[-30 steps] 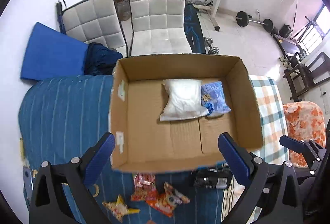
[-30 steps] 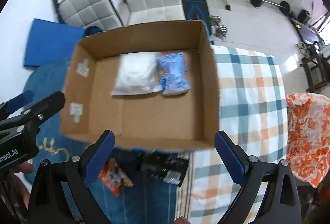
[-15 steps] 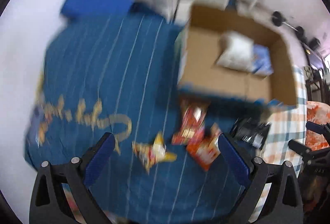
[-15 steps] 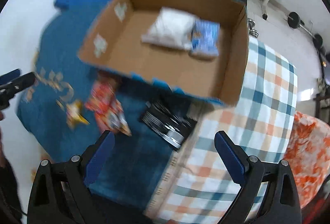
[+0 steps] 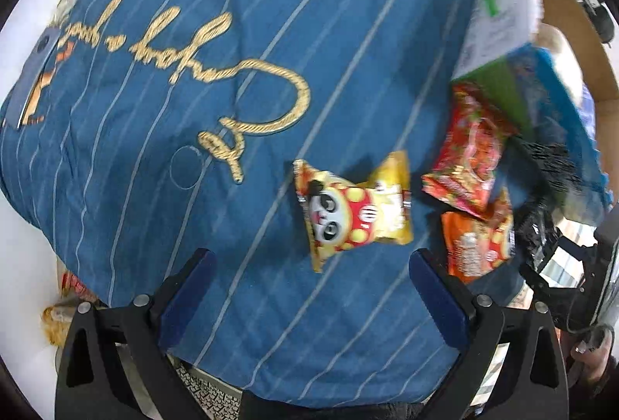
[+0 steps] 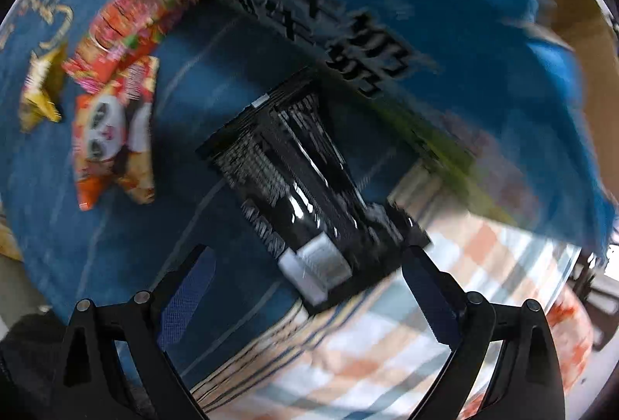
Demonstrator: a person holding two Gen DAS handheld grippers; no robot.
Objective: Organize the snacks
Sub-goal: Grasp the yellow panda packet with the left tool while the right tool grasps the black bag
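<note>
The left gripper (image 5: 309, 279) hung over the blue striped cloth (image 5: 240, 33) with its two fingers spread wide and nothing between them. Just in front of it lay the yellow panda snack (image 5: 354, 211), flat on the cloth. To the right of that lay a red snack bag (image 5: 470, 153), and an orange snack bag (image 5: 477, 246) was tucked partly under it. The right gripper (image 6: 309, 279) was wide open too and held nothing. Right in front of it was a black snack pack (image 6: 294, 184), lying half on the blue cloth and half on the checked cloth (image 6: 348, 362). The cardboard box (image 5: 568, 33) sat close behind the snacks, and its printed side was blurry in both views. It looked like each gripper was about to pick up one snack. To do this well, the left one should come down with a finger on each side of the panda bag and pinch it in the middle. The bag is puffy and slippery, so it should close gently. The right one should squeeze the black pack across its narrow side, and take care not to grab the cloth.
</note>
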